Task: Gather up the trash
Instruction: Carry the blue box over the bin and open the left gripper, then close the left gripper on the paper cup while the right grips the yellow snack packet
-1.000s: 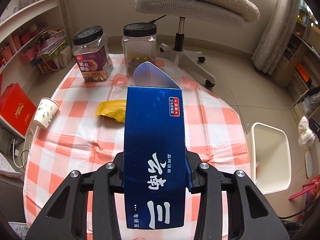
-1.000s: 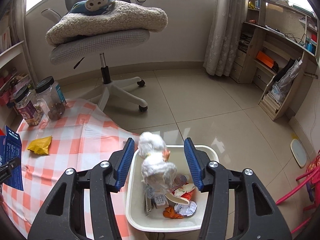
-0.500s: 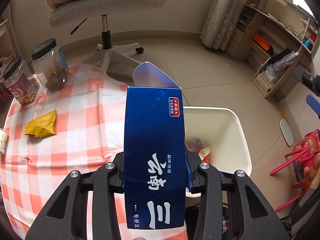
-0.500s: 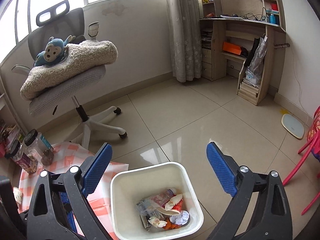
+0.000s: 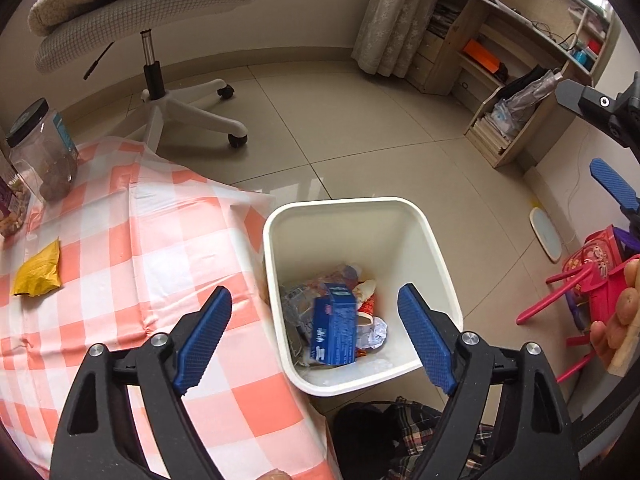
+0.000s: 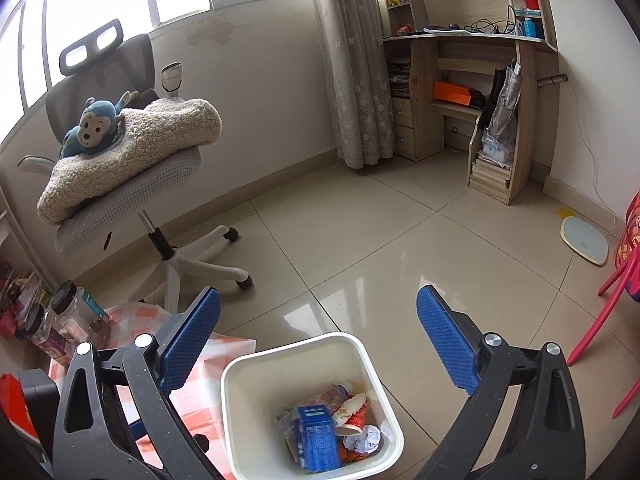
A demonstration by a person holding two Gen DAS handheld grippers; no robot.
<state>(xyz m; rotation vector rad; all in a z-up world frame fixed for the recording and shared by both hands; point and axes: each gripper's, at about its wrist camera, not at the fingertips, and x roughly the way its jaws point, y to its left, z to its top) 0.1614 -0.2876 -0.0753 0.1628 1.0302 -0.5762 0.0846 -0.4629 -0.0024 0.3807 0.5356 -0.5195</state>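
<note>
A white trash bin [image 5: 436, 256] stands on the floor beside the checked table [image 5: 120, 248]; it also shows in the right wrist view [image 6: 236, 384]. A blue carton [image 5: 334, 326] lies inside it on crumpled wrappers and paper, and shows in the right wrist view [image 6: 316, 436] too. My left gripper [image 5: 316, 334] is open and empty above the bin. My right gripper [image 6: 318, 342] is open and empty, higher above the bin. A yellow packet [image 5: 38, 270] lies on the table at the left.
Two black-lidded jars [image 5: 44, 152] stand at the table's far left edge. A grey office chair [image 6: 132, 184] with a blanket and a monkey toy is behind the table. A wooden desk and shelves [image 6: 480, 92] stand at the back right. A pink chair [image 5: 580, 292] is at the right.
My left gripper swung from the table over the bin, opened and let go of the blue carton, which now lies in the bin. My right gripper dropped its white wad earlier and rose.
</note>
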